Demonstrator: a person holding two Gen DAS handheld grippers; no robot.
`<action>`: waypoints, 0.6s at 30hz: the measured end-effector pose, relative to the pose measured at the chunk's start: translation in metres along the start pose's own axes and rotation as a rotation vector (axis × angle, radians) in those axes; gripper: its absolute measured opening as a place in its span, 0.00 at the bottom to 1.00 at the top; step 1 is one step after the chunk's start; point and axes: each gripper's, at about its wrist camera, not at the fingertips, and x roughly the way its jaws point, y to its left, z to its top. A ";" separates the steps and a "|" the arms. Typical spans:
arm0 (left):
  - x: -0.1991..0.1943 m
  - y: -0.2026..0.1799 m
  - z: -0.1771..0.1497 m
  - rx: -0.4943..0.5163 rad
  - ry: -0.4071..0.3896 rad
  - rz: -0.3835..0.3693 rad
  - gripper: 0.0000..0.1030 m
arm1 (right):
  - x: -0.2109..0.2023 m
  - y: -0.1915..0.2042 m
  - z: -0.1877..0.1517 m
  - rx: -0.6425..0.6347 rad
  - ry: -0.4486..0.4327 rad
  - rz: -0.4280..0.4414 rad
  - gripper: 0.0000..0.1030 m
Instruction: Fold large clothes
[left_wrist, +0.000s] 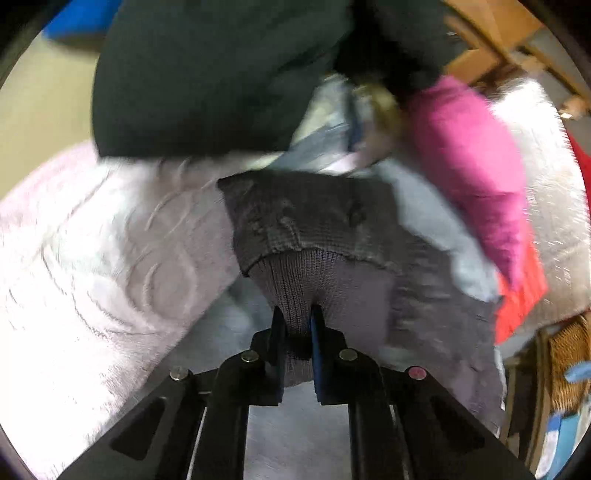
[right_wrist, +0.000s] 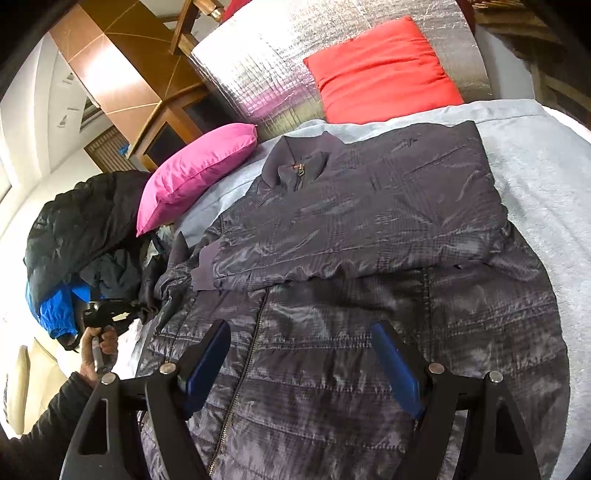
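Observation:
A dark grey quilted jacket (right_wrist: 369, 258) lies front up on a pale blue blanket (right_wrist: 535, 166), zipper closed, one sleeve folded across the chest with its ribbed cuff (right_wrist: 203, 269) at the left. My right gripper (right_wrist: 301, 328) is open and hovers just above the jacket's lower front. My left gripper (left_wrist: 297, 314) is shut on the other sleeve's ribbed cuff (left_wrist: 314, 280) and lifts it off the bed. The left gripper also shows in the right wrist view (right_wrist: 107, 310) at the jacket's left edge, held by a hand.
A pink pillow (right_wrist: 192, 173) lies left of the collar, a red pillow (right_wrist: 380, 74) beyond it on a silver foil mat (right_wrist: 258, 66). A pile of black and blue clothes (right_wrist: 74, 236) sits at the left. Wooden furniture (right_wrist: 147, 92) stands behind. A wicker basket (left_wrist: 569, 354) stands beside the bed.

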 end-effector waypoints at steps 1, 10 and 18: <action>-0.011 -0.010 0.002 0.014 -0.016 -0.037 0.11 | -0.001 -0.001 -0.001 0.004 -0.004 0.002 0.80; -0.088 -0.142 -0.009 0.125 -0.089 -0.355 0.11 | -0.027 -0.012 -0.002 0.033 -0.058 0.041 0.80; -0.109 -0.286 -0.073 0.246 -0.030 -0.579 0.11 | -0.057 -0.026 -0.002 0.072 -0.132 0.090 0.80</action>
